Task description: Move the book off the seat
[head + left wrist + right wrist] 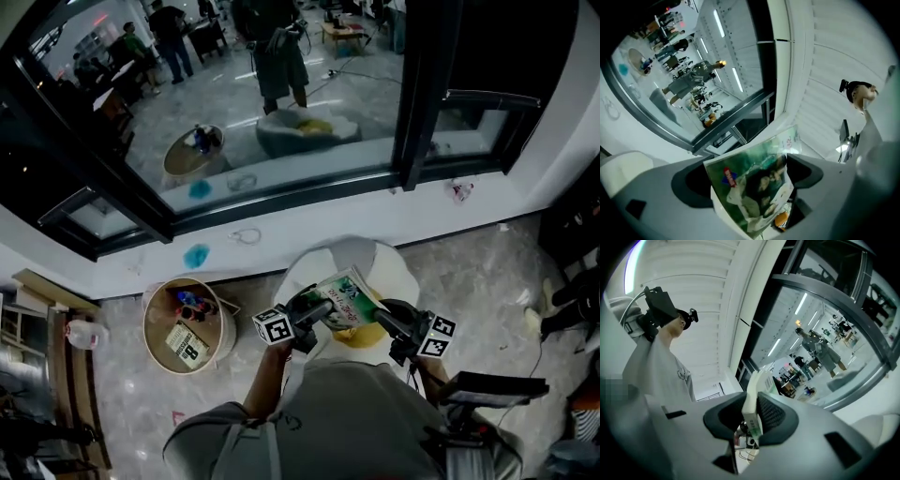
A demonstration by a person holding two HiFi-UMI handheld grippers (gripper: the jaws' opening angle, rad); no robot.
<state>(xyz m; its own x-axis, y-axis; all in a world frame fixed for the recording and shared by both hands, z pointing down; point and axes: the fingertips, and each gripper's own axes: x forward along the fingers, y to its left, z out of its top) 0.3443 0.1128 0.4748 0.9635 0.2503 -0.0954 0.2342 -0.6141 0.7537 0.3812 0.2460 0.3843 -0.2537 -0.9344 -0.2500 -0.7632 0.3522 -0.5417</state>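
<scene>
The book (345, 302), thin with a green picture cover, hangs in the air over the white round seat (380, 258), tilted and held from both sides. My left gripper (317, 307) is shut on its left edge; in the left gripper view the cover (754, 192) fills the gap between the jaws. My right gripper (377, 315) is shut on the right edge. In the right gripper view the book's white edge (752, 404) stands pinched between the dark pads (771, 416). A yellow patch (361, 336) shows on the seat under the book.
A round wooden side table (155, 328) with small items on it stands left of the seat. Beyond the seat runs a white sill (281, 230) under a dark-framed window. Dark furniture (572, 225) stands at the right, and a shelf unit (28, 319) at the left.
</scene>
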